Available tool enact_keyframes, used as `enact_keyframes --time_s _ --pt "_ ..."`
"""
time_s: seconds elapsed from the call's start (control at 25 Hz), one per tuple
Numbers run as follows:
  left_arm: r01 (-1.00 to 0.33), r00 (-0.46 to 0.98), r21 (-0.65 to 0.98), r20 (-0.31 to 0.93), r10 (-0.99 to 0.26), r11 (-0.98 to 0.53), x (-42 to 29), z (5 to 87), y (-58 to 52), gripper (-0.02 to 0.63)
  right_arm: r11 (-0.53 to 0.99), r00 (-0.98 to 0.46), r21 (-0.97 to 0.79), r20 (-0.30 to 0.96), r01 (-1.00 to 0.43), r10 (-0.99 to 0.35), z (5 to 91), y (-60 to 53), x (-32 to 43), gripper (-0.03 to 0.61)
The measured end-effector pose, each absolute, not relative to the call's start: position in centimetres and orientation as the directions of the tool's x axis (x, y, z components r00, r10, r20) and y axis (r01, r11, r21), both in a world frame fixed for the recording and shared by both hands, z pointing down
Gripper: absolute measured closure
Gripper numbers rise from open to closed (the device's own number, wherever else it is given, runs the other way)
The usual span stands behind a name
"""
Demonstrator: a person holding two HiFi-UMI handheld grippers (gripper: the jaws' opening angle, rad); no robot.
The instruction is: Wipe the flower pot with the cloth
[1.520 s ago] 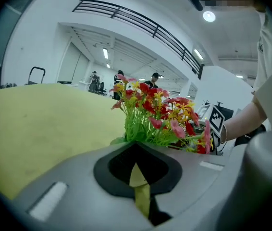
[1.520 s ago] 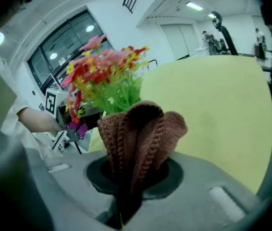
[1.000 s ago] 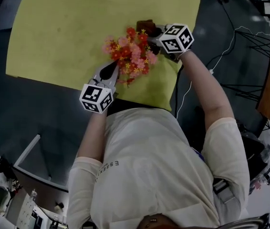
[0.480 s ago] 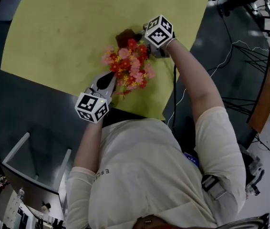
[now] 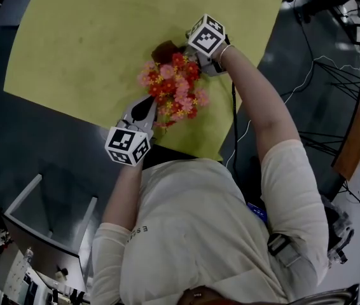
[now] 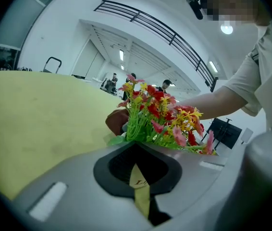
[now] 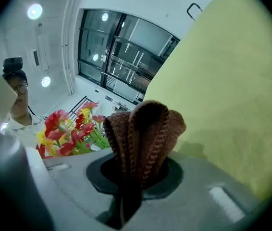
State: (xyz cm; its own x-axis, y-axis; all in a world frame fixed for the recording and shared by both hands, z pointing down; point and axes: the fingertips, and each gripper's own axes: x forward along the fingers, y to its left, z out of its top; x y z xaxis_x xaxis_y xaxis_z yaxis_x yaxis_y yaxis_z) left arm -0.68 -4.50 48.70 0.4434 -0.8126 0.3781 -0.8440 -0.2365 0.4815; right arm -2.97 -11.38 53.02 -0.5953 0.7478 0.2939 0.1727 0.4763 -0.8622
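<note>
Two hand-held grippers (image 5: pixel 148 105) (image 5: pixel 184 49) — one cloth (image 7: pixel 143 129), one bouquet (image 5: pixel 173 84)

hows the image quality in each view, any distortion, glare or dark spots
Head view: dim, curved at the edges, flowers sharp. Left gripper view: fisheye with black corners, ceiling lamp glare. Right gripper view: fisheye too, brown cloth crisp, bright lamps upper left.

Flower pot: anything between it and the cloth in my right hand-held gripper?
The pot is hidden under the flowers. The cloth, clamped in the right hand-held gripper, sits beside the bunch's far side with nothing visible between. The left hand-held gripper pinches a pale strip at the near side.
</note>
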Motion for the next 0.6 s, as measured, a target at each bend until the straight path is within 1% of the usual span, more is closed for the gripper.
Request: enact_keyframes --time_s 0.2,0.44,0.6 --pt "-0.851 0.441 0.471 0.398 -0.805 -0.233 -0.8 48.7 -4.4 0.604 0.482 -0.646 -0.866 0.293 0.135 0.705 53.0 -11.8 -0.3 0.531" --pt "-0.854 0.434 0.467 0.4 -0.807 -0.228 -0.4 48.5 -4.5 0.603 0.547 -0.712 -0.83 0.318 0.11 0.626 52.3 -11.3 4.5 0.531" --pt "-0.835 0.436 0.508 0.376 -0.818 -0.212 -0.9 48.4 -4.9 0.603 0.599 -0.738 -0.794 0.34 0.107 0.583 51.7 -10.2 6.7 0.531"
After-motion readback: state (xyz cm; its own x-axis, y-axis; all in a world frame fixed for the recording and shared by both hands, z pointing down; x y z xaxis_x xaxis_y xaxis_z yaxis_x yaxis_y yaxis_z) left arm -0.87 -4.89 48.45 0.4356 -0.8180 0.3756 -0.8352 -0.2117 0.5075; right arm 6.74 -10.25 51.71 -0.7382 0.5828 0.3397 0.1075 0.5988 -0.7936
